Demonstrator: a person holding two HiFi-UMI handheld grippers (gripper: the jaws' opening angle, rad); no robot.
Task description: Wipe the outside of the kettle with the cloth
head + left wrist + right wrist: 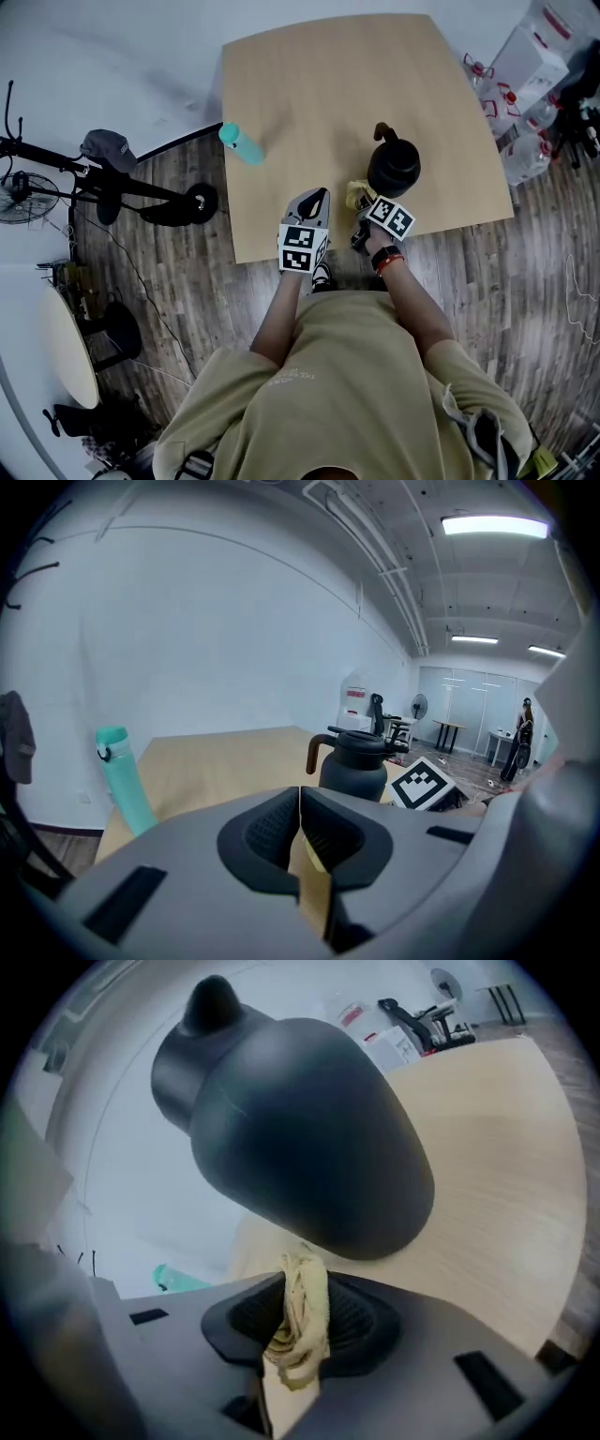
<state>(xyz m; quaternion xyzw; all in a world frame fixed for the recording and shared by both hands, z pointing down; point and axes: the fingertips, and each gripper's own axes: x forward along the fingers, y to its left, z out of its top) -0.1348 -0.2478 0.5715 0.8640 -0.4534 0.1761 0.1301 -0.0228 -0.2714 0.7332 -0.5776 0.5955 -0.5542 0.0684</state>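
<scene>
Bottle: teal bottle (242, 143), well apart to the left of the kettle (394, 166).
Left gripper: left gripper (300, 832), jaws pressed together with nothing between, left of the kettle by the table (309, 84) near edge.
Cloth: yellow cloth (305, 1302), pinched by the right gripper (302, 1312), tip at the kettle's lower side; half hidden in the head view.
Room: bare tabletop behind the kettle.

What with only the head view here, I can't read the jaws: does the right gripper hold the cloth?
Observer: Yes. In the right gripper view, the right gripper has its jaws shut on the yellowish cloth, bunched upright just below the black kettle.
Operator: And the left gripper, is it carrying anything?
Observer: No. The left gripper has its jaws together with nothing between them, and it faces the kettle.
</scene>
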